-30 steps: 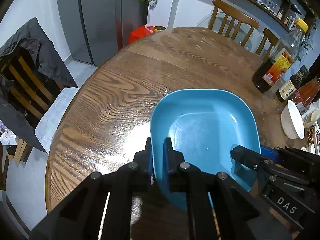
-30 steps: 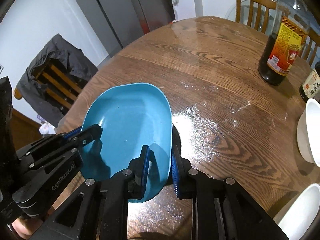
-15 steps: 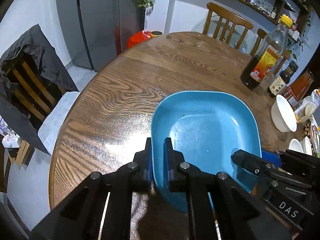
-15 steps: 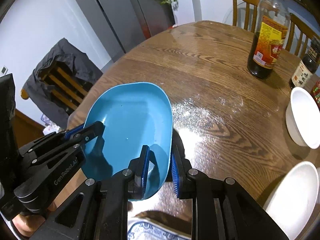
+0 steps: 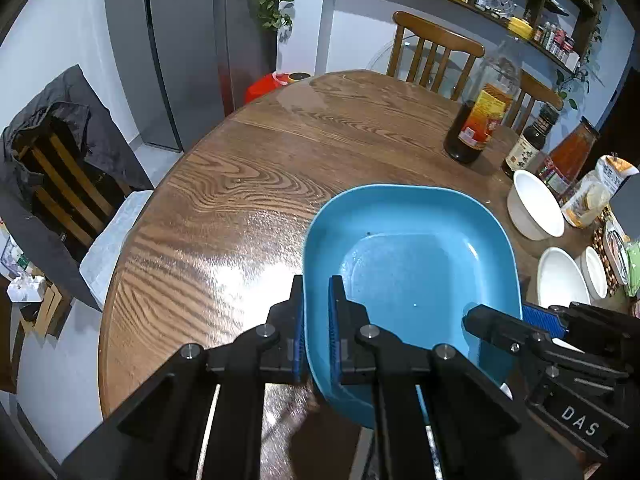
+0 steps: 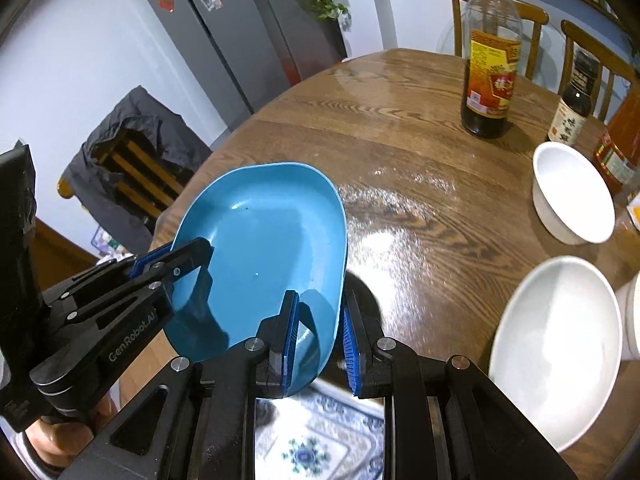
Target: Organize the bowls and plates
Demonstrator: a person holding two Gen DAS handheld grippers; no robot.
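A blue rounded-rectangle dish (image 5: 412, 272) hangs above the near edge of the round wooden table (image 5: 280, 152), held between both grippers. My left gripper (image 5: 316, 292) is shut on its left rim. The right gripper (image 6: 318, 304) is shut on the opposite rim, and the dish (image 6: 264, 232) tilts slightly. Each wrist view shows the other tool: the right gripper (image 5: 516, 316) and the left gripper (image 6: 176, 254). White bowls (image 6: 572, 196) (image 6: 556, 344) stand on the table to the right. A blue-patterned plate (image 6: 312, 440) lies below the dish.
A tall dark sauce bottle (image 6: 492, 64), a smaller bottle (image 6: 576, 104) and a red-orange bottle (image 5: 572, 148) stand at the far right with food packets (image 5: 592, 200). Wooden chairs ring the table, one draped with a dark jacket (image 5: 48, 132). A grey fridge (image 5: 188, 40) stands behind.
Both grippers have lifted the blue dish and drawn it back toward the near edge and right. More white bowls and bottles have come into view, and the patterned plate now shows beneath.
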